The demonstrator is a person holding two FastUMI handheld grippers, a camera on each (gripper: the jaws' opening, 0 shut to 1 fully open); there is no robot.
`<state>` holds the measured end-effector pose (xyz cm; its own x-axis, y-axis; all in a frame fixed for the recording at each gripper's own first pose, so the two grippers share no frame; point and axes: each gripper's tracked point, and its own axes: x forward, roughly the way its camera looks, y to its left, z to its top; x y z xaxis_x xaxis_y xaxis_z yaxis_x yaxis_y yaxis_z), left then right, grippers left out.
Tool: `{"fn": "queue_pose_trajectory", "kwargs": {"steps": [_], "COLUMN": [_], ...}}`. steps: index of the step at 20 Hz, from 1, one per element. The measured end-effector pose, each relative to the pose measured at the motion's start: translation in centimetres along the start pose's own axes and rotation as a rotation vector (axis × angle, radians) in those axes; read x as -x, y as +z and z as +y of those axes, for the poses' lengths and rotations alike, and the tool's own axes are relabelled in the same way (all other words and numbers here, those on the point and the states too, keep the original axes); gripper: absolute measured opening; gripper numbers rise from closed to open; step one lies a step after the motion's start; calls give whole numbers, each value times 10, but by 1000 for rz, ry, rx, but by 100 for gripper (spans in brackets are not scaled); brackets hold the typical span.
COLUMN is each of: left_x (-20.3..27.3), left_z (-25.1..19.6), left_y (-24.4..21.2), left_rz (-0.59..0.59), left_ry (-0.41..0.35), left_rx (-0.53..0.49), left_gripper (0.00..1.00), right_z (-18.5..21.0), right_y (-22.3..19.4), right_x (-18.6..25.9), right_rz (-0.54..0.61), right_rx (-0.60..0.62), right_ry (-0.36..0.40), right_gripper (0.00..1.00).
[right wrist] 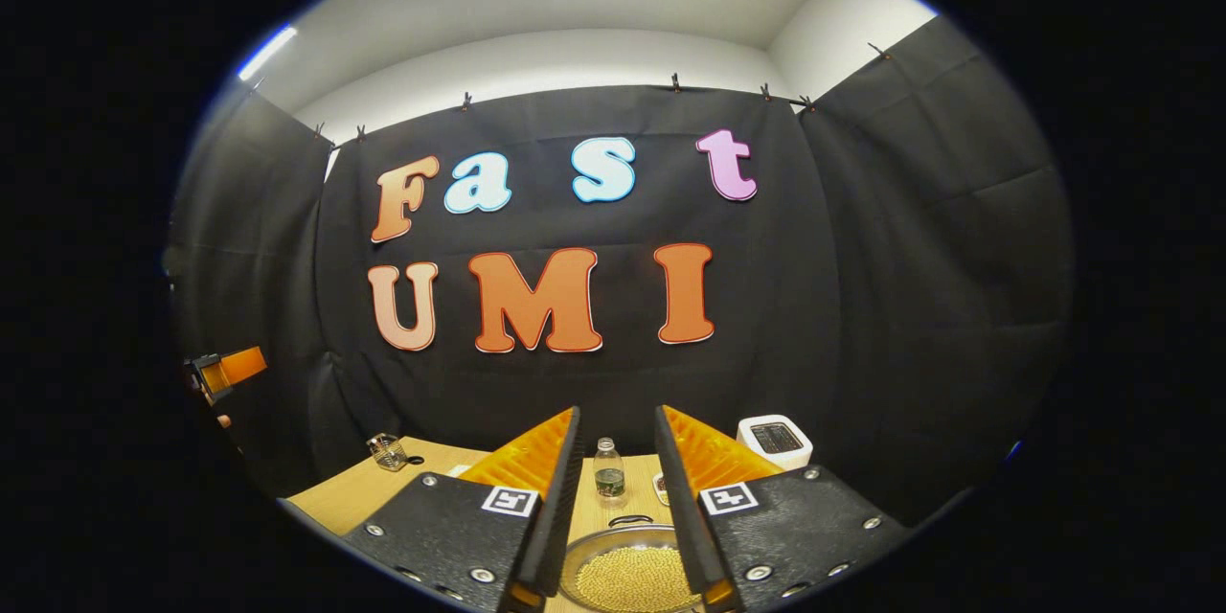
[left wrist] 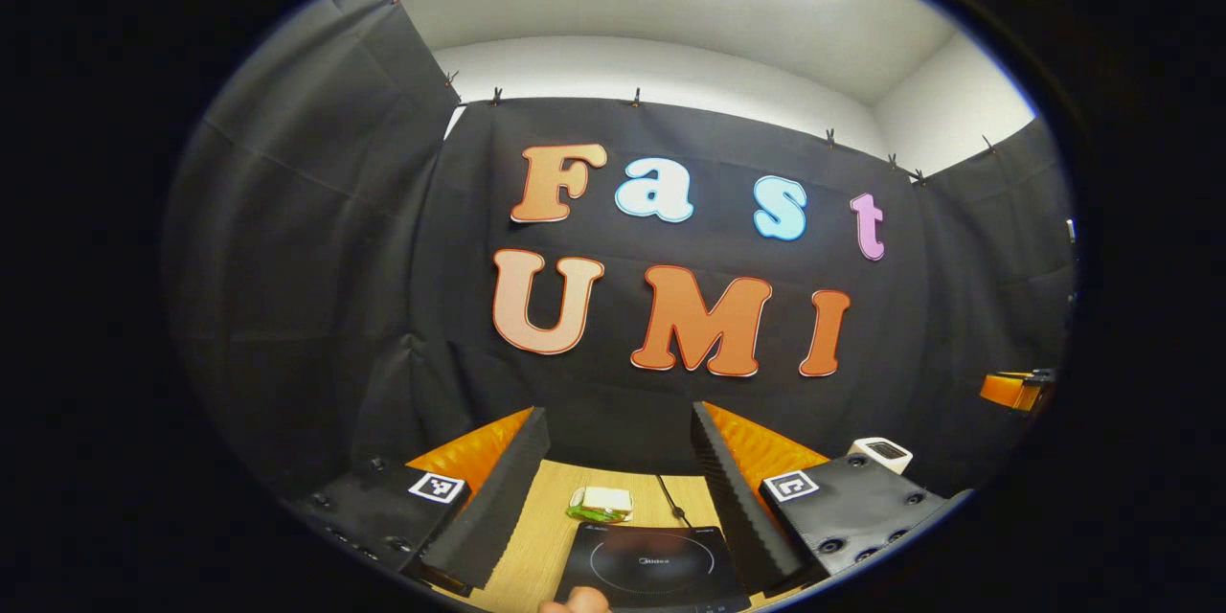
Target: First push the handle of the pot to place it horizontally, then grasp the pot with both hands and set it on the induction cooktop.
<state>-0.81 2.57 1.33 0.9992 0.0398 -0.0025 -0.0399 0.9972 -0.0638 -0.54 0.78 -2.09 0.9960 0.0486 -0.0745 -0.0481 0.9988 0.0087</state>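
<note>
In the right gripper view, a metal pot (right wrist: 627, 575) full of small yellowish beads sits on the wooden table just below and between my fingers. A thin dark loop handle (right wrist: 627, 520) shows at its far rim. The right gripper (right wrist: 618, 412) is open above it and holds nothing. In the left gripper view, the black induction cooktop (left wrist: 651, 563) lies flat on the table between the fingers of the left gripper (left wrist: 618, 414), which is wide open and not touching it. A pale rounded bit (left wrist: 575, 601) peeks in at the bottom edge; I cannot tell what it is.
A green-and-white packet (left wrist: 601, 503) and the cooktop's cable (left wrist: 668, 495) lie behind the cooktop. A white box (right wrist: 774, 439) stands at the back right of the table, with a small bottle (right wrist: 607, 474) behind the pot and a glass cup (right wrist: 386, 450) at the far left.
</note>
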Motion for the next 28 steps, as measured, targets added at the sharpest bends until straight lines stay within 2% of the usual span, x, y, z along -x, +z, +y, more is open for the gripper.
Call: {"fn": "queue_pose_trajectory", "kwargs": {"steps": [1, 4, 5, 6, 12, 14, 23, 28], "left_x": [0, 4, 4, 4, 7, 8, 7, 4], "left_z": [1, 4, 6, 7, 16, 17, 26, 38], "left_y": [0, 4, 6, 6, 6, 4, -1, -9], "left_rz": [-2, -13, -18, -22, -28, -24, -20, -2], "left_ry": [1, 7, 11, 17, 31, 32, 38, 57], "left_rx": [-2, -7, -9, -12, -9, -8, -17, -21], "left_gripper": [98, 98, 98, 98, 98, 98, 98, 97], "right_z": [1, 6, 7, 10, 31, 36, 48, 50], "right_y": [-2, -8, -10, -13, -36, -49, -121, -160], "right_x": [1, 1, 2, 3, 5, 5, 8, 18], "right_rz": [3, 14, 15, 18, 57, 82, 205, 261], "right_rx": [3, 25, 35, 46, 89, 88, 54, 91], "right_ry": [1, 4, 2, 0, 29, 40, 47, 32], "right_gripper": [50, 33, 35, 25, 12, 10, 10, 10]}}
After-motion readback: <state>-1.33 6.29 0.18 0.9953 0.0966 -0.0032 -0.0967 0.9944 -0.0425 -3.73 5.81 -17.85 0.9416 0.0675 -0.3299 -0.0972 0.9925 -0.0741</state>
